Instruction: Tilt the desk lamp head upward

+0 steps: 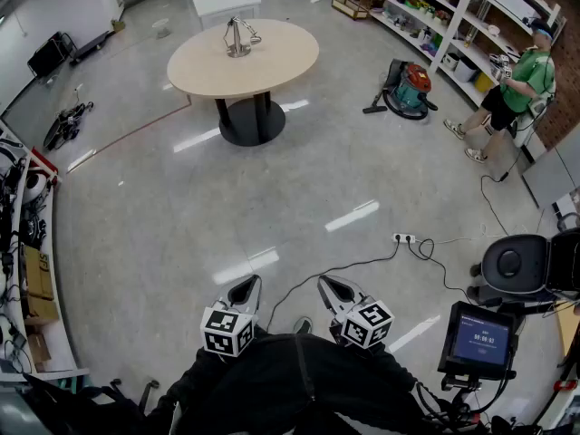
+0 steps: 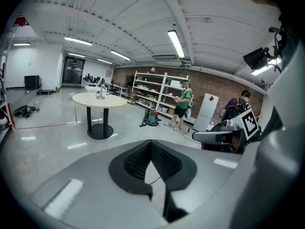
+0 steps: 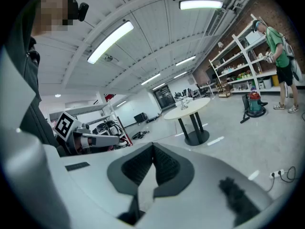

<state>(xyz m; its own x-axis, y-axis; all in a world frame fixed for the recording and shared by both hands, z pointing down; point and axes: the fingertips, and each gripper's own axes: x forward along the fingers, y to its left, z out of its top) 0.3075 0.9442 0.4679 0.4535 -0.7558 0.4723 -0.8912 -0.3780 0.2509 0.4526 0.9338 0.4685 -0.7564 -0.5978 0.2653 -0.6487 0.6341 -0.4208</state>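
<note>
A small metal desk lamp stands on a round beige table far ahead across the floor. The lamp shows tiny on that table in the left gripper view, and the lamp on the table in the right gripper view. My left gripper and right gripper hang close to my body, both shut with nothing between the jaws, far from the table. The left gripper and right gripper show closed tips in their own views.
A red and green vacuum cleaner lies right of the table. A person in a green shirt stands by the shelving. A power strip and cable lie on the floor. A screen on a stand is at my right; clutter lines the left wall.
</note>
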